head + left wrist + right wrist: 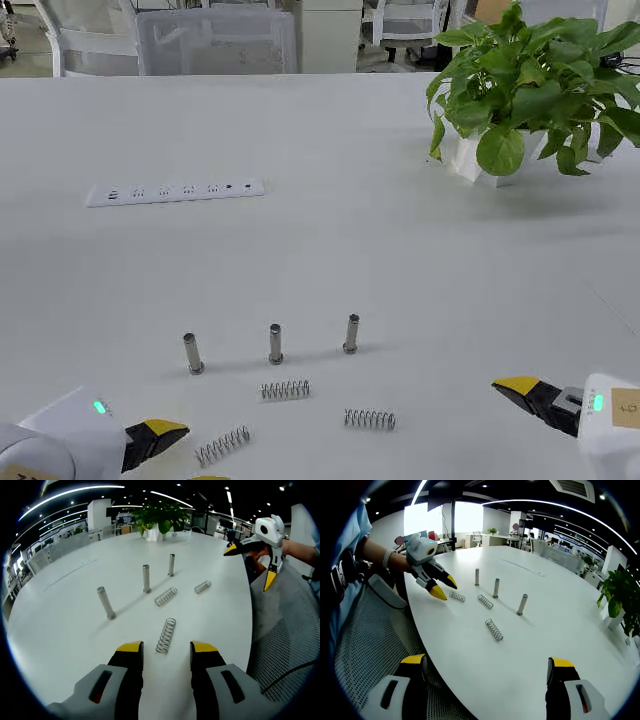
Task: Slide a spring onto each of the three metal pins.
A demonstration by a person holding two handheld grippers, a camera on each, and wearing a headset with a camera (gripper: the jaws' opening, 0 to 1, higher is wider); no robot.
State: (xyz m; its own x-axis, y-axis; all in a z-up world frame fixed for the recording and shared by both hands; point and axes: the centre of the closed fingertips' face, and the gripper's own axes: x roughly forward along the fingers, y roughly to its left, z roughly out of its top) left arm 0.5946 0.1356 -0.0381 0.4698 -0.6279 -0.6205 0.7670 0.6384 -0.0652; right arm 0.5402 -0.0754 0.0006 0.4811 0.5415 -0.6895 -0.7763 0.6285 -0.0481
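Three metal pins stand upright in a row on the white table: left pin, middle pin, right pin. All three are bare. Three springs lie flat in front of them: one by the middle pin, one to the right, one nearest my left gripper. In the left gripper view that spring lies just ahead of my open left gripper. My right gripper hovers at the table's near right edge, wide open and holding nothing.
A white power strip lies at the far left of the table. A potted plant in a white pot stands at the far right. Chairs stand beyond the far edge.
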